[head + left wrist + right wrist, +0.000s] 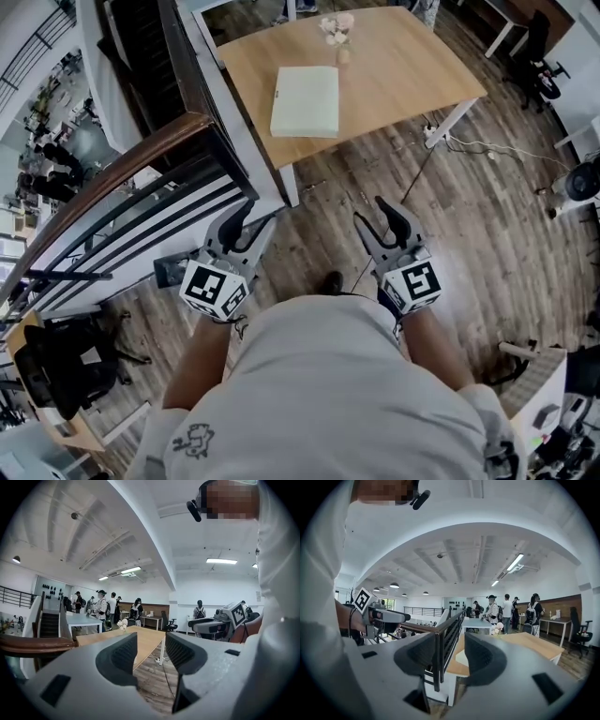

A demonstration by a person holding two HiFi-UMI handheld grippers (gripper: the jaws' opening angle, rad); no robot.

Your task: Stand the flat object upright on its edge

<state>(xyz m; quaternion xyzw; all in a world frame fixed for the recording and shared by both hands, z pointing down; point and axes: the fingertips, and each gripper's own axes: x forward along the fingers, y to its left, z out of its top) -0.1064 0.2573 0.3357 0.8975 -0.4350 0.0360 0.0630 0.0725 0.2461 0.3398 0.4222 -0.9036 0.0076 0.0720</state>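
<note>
A flat cream slab (305,101) lies on its broad face on the wooden table (394,66), far ahead of me. In the right gripper view its pale edge (461,658) shows between the jaws in the distance. My left gripper (251,225) and right gripper (375,220) hang side by side close to my body, over the wood floor and well short of the table. Both are open with nothing between their pads. In the left gripper view, the left gripper (151,651) points at the table corner (140,641).
A small vase of pale flowers (337,33) stands at the table's far edge. A dark railing with a wooden handrail (122,178) runs along my left. A cable and power strip (441,136) lie on the floor right of the table. Several people (101,609) stand far off.
</note>
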